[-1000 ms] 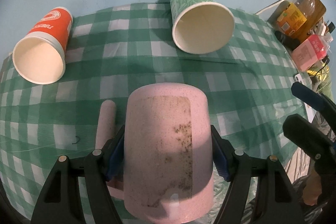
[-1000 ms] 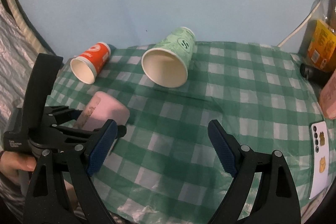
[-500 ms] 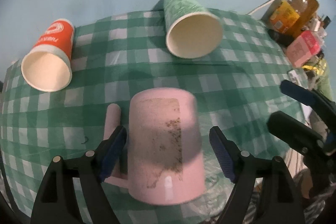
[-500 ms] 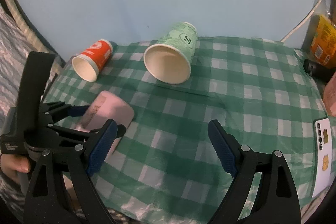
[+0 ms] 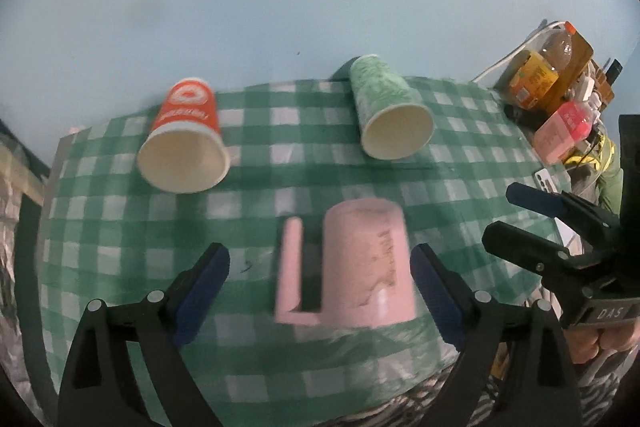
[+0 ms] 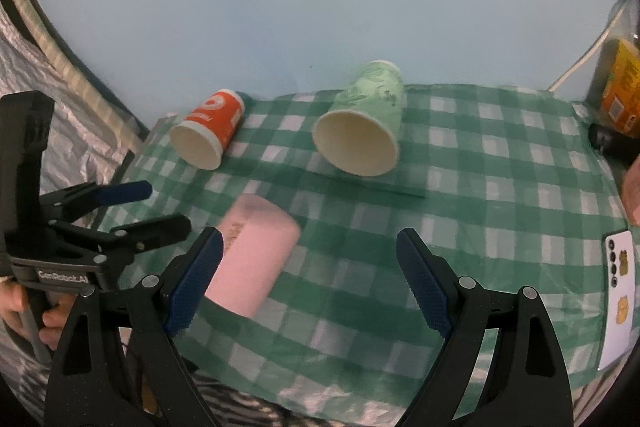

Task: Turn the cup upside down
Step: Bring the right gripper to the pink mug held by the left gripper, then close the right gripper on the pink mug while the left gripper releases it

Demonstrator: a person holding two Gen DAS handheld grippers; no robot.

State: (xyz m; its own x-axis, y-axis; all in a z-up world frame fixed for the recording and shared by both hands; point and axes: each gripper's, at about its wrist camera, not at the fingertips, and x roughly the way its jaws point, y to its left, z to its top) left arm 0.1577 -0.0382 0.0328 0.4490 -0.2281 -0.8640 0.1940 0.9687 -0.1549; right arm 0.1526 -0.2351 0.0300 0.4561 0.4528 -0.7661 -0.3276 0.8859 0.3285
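A pink mug point(image 5: 366, 263) with a side handle stands upside down on the green checked tablecloth point(image 5: 120, 227) near the front edge; it also shows in the right wrist view point(image 6: 256, 259). My left gripper point(image 5: 320, 291) is open, drawn back from the mug, its pads clear of it on both sides. My right gripper point(image 6: 312, 283) is open and empty over the cloth, to the right of the mug. An orange paper cup point(image 5: 186, 139) and a green paper cup point(image 5: 388, 115) lie on their sides farther back, mouths toward me.
Drink bottles point(image 5: 548, 75) and a pink carton point(image 5: 564, 131) stand at the table's right end. A white phone point(image 6: 618, 291) lies at the right edge. A pale blue wall runs behind the table. The front edge is close below both grippers.
My left gripper has opened, let go of the pink mug and pulled back and up. The mug stays upside down on the cloth. The right gripper has hardly moved.
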